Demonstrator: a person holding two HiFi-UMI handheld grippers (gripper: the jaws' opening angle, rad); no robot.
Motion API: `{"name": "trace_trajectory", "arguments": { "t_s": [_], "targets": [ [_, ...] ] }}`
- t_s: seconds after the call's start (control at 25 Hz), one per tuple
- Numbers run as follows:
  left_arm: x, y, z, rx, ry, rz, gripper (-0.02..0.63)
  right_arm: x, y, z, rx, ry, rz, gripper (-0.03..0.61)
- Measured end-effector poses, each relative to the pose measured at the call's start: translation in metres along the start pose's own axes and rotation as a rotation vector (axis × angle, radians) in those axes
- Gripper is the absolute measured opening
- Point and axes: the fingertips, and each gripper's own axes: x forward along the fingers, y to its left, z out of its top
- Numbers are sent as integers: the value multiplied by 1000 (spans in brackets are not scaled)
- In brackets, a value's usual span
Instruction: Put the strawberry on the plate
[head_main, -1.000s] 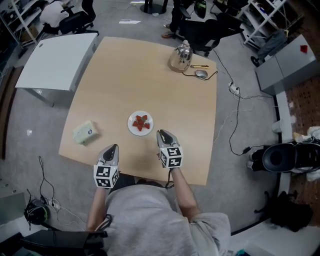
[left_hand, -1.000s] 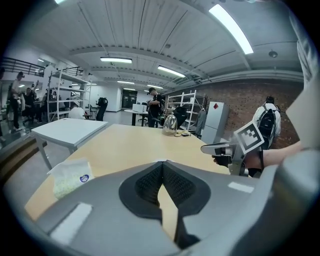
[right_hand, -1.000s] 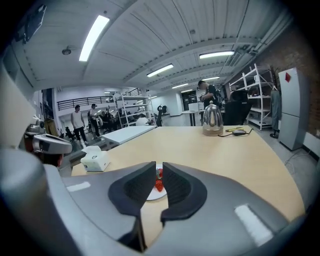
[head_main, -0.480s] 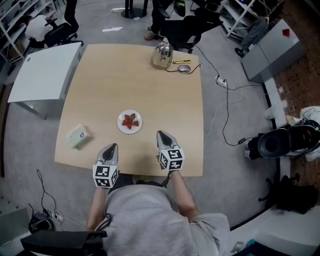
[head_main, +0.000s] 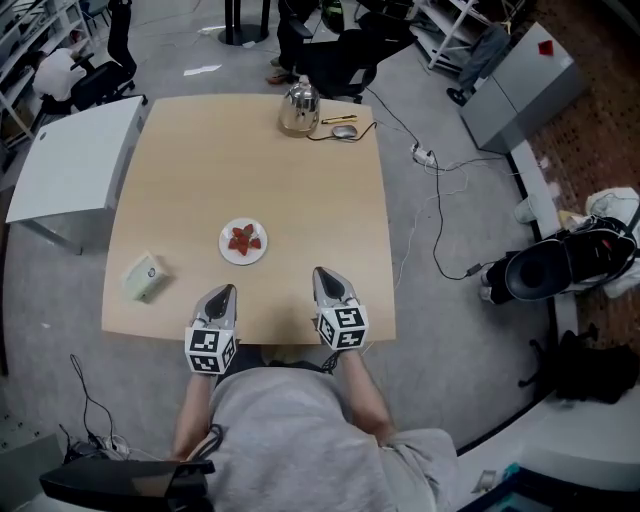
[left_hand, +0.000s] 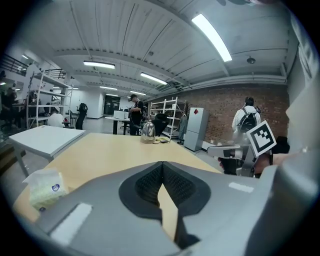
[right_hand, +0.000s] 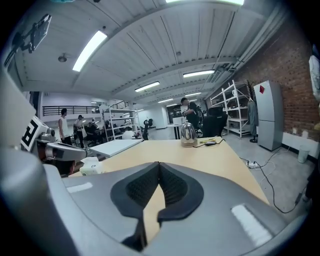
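Note:
Several red strawberries (head_main: 243, 240) lie on a small white plate (head_main: 228, 254) in the middle of the wooden table (head_main: 200, 160). My left gripper (head_main: 222, 293) is held over the table's near edge, shut, with nothing between its pads. My right gripper (head_main: 325, 275) hovers beside it to the right, also shut and holding nothing. Both grippers are well short of the plate. In the left gripper view the left gripper (left_hand: 161, 166) points along the tabletop, and so does the right gripper (right_hand: 159, 165) in the right gripper view; the plate is hidden behind the jaws in both.
A tissue pack (head_main: 141, 277) lies at the table's near left. A metal kettle (head_main: 298, 109), a mouse (head_main: 345, 131) and a pen sit at the far edge. A white table (head_main: 70, 160) stands to the left. Cables trail over the floor at the right.
Both grippers have drawn back from the plate toward the near table edge, and the plate now lies farther away. The right gripper's jaws look shut in all head-view frames.

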Motion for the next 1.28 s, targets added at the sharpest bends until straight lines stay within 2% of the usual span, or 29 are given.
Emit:
{"name": "trace_trajectory", "arguments": {
  "t_s": [0.6,1.28],
  "targets": [
    [3,-33,-8,30,16,-57,20,-55,-16,-19,25,-7,-73,6],
    [8,-41,-11,44,25,-68,20,-63,-21,-24,44,-25,-71,6]
  ]
}}
